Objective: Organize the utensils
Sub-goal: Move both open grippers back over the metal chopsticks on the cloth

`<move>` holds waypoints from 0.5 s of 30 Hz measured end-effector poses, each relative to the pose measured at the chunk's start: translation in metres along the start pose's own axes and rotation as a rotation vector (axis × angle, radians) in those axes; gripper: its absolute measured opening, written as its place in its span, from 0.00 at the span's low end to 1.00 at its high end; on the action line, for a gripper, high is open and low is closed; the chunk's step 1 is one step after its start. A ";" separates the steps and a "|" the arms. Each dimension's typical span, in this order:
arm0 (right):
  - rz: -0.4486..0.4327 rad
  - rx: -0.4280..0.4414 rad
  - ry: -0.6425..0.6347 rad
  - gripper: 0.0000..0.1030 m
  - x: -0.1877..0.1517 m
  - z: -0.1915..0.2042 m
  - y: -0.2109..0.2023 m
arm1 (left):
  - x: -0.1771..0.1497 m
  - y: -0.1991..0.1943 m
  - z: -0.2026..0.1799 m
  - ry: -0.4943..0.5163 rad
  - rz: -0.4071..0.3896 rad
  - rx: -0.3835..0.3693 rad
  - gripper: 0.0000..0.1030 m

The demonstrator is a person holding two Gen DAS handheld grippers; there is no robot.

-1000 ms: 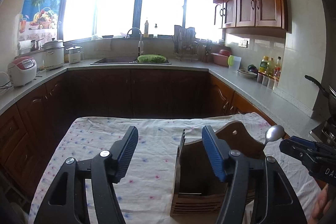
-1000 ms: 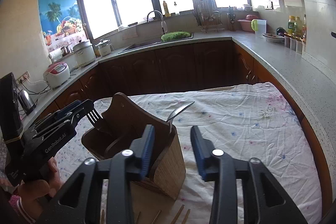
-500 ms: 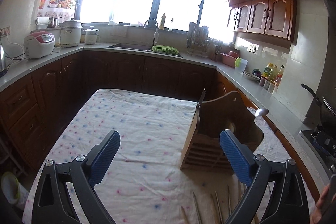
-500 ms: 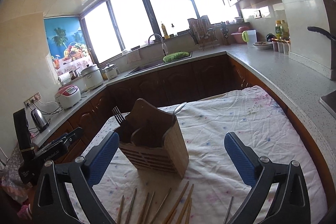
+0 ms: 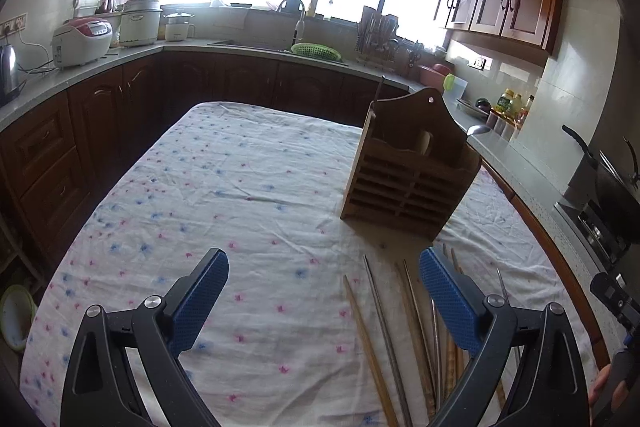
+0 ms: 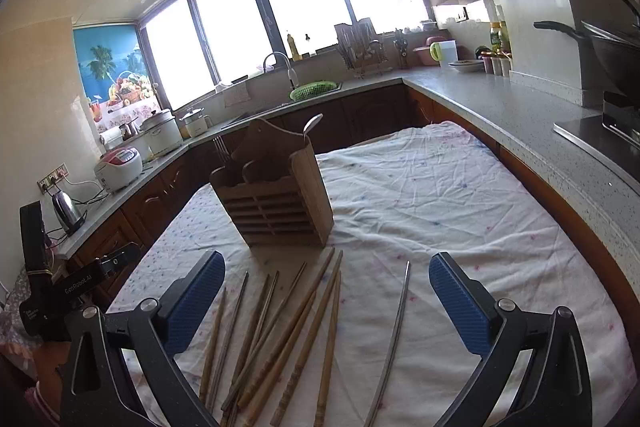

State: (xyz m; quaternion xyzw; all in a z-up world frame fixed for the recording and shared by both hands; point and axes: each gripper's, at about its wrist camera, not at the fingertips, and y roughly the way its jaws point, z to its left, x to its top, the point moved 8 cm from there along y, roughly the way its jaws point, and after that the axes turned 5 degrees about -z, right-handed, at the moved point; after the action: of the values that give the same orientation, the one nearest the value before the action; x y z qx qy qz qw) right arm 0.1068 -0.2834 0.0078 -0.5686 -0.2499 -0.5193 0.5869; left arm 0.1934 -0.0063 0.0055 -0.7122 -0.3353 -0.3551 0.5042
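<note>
Our left gripper [image 5: 324, 291] and right gripper [image 6: 326, 291] both stand spread wide, holding nothing; chopsticks [image 6: 296, 327] lie loose below. The wooden holder [image 6: 276, 195] carries a spoon [image 6: 313, 123] and fork [image 6: 219, 146].

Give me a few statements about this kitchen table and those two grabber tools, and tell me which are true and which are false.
1. The chopsticks lie loose on the tablecloth. True.
2. The wooden utensil holder lies tipped on its side. False: it stands upright.
3. A spoon and a fork stick up out of the holder. True.
4. The right gripper is clamped on a chopstick. False: its jaws stand wide apart, holding nothing.
5. The left gripper holds the holder. False: its jaws are open and empty, short of the holder.
</note>
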 end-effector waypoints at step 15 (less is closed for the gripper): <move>0.068 -0.052 0.024 0.99 -0.022 -0.024 0.006 | -0.008 0.006 -0.016 0.031 0.070 -0.011 0.93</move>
State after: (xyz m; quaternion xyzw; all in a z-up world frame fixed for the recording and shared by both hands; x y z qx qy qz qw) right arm 0.0979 -0.2993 -0.0197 -0.5856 -0.2098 -0.5120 0.5923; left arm 0.1918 -0.0245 -0.0006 -0.7209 -0.3003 -0.3499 0.5175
